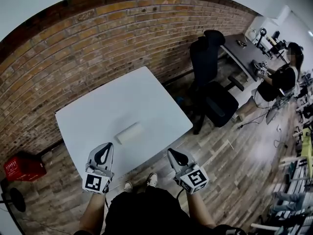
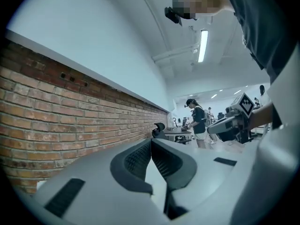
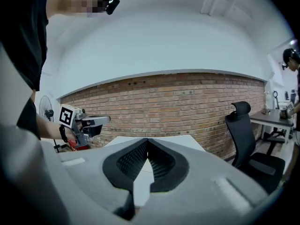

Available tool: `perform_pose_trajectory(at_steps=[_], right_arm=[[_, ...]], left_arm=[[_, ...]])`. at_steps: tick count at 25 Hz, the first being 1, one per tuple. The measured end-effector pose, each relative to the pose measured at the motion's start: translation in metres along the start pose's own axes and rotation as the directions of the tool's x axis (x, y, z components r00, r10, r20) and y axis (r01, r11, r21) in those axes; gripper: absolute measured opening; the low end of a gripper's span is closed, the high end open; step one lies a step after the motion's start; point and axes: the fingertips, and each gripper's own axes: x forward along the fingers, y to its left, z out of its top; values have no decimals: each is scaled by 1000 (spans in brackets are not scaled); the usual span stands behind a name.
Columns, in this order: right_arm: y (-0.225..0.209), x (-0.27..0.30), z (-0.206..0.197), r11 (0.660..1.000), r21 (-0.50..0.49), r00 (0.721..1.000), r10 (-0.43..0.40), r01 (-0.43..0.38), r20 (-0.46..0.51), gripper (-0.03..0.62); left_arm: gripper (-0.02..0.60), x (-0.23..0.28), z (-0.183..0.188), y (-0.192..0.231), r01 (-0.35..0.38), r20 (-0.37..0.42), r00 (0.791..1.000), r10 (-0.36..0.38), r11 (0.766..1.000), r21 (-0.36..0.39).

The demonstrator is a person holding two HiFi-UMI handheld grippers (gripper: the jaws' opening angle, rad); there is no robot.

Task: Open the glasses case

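Observation:
A closed pale glasses case (image 1: 129,132) lies on the white table (image 1: 122,99), near its front edge. Both grippers hang in front of that edge, short of the case. My left gripper (image 1: 108,145) is to the case's near left, shut with nothing in it. My right gripper (image 1: 170,152) is off the table's near right corner, also shut and empty. The left gripper view shows the left gripper's (image 2: 151,142) dark ribbed pads pressed together. In the right gripper view the right gripper's (image 3: 147,140) pads meet the same way. Neither gripper view shows the case.
A brick wall (image 1: 88,48) runs behind the table. A black office chair (image 1: 211,82) stands to the table's right, a red crate (image 1: 23,167) on the floor to its left. A person (image 1: 279,80) works at a desk far right.

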Motion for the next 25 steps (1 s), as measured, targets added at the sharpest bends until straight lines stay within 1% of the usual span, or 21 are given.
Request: perform_pose_trajectory(at_steps=[2, 5, 9, 11, 13, 14, 19, 23, 25], right_arm=[[-7, 10, 4, 999, -23, 999, 48, -48, 22, 5], [-17, 27, 6, 992, -69, 994, 108, -106, 24, 6], [-28, 45, -2, 987, -50, 989, 150, -151, -12, 6], [-29, 54, -8, 983, -51, 984, 174, -175, -24, 6], [-25, 60, -16, 981, -26, 980, 192, -194, -60, 6], [-22, 64, -19, 978, -20, 976, 203, -205, -76, 5], [-10, 87, -33, 959, -88, 959, 261, -270, -109, 6], [-10, 101, -44, 951, -89, 950, 282, -295, -134, 6], [-9, 106, -53, 935, -129, 937, 310, -331, -159, 6]], left_arm=[[8, 3, 0, 5, -40, 0, 999, 40, 999, -3], [8, 6, -6, 8, -84, -18, 996, 84, 996, -5], [8, 7, -17, 8, -117, -59, 991, 117, 993, -9], [8, 5, -21, 8, -131, -73, 989, 130, 991, -2], [8, 2, -24, 8, -144, -84, 986, 143, 990, 1], [8, 1, -26, 8, -148, -90, 985, 148, 989, -1], [8, 4, -49, 15, -149, -129, 981, 145, 988, -26], [8, 19, -64, 11, -127, -139, 983, 120, 991, -41], [8, 27, -72, 11, -120, -145, 983, 111, 992, -49]])
